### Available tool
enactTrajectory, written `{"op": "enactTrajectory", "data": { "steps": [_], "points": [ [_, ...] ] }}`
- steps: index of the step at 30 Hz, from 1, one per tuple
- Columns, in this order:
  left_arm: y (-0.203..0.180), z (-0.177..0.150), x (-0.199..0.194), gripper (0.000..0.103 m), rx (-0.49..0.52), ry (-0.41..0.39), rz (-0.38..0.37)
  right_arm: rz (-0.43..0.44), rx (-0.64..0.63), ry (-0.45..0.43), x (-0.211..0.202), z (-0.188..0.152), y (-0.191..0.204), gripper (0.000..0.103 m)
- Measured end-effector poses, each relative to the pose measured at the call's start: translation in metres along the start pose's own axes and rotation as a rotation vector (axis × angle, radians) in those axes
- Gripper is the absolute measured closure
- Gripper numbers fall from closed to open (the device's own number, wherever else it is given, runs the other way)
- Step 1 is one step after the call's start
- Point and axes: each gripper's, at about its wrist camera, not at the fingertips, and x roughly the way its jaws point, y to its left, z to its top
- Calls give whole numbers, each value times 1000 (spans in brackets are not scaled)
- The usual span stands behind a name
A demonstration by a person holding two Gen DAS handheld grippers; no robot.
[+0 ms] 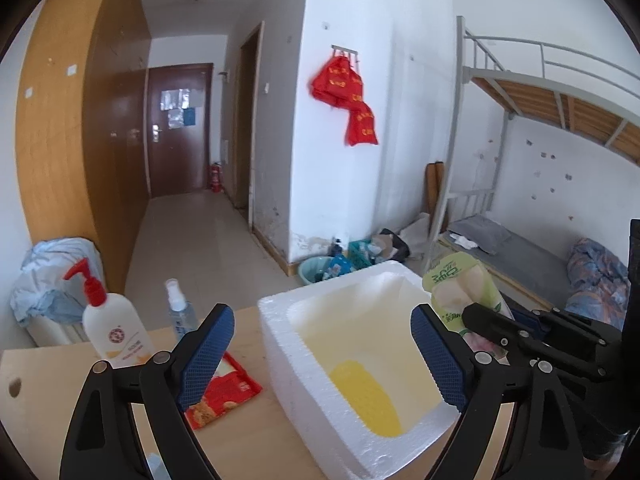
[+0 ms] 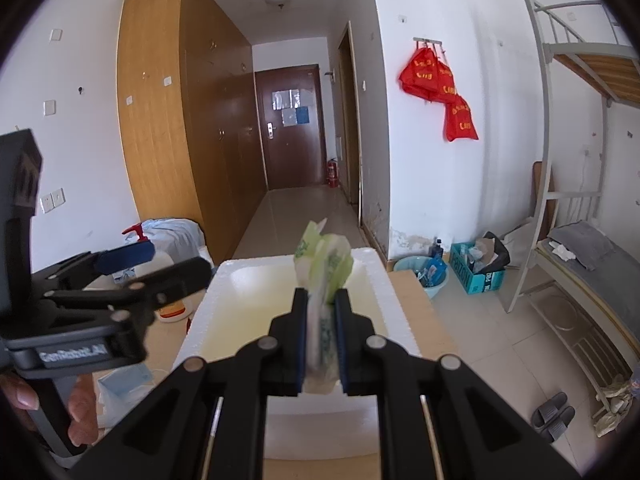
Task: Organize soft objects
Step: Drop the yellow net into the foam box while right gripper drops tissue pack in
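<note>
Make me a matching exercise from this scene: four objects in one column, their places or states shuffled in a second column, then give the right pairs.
Objects
1. green tissue pack
2. foam box
3. red snack packet
4. lotion pump bottle

Places or states
A. stands upright at the table's back left
B. lies flat on the table beside the box
C. clamped in the right gripper above the box
D. open on top, with a yellow item lying inside

Pairs: 1-C, 2-D, 3-B, 4-A
</note>
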Motion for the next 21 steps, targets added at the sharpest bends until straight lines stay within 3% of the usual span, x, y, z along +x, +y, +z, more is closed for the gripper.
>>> {"op": "enactTrajectory", "data": {
  "steps": [13, 16, 19, 20, 21],
  "points": [
    [24, -2, -17, 12, -31, -13, 64, 29, -27, 42, 24, 6, 10, 87],
    [29, -2, -19, 12, -43, -13, 71, 40, -28, 49, 26, 4, 10, 81],
    [30, -1, -21, 12, -45, -15, 77, 46, -16, 51, 27, 4, 8, 56],
    [30, -1, -22, 12, -42, -18, 78, 47, -13, 44, 25, 4, 8, 38],
    [30, -1, -23, 12, -42, -22, 81, 49, -8, 31, 23, 4, 7, 28]
  ]
}}
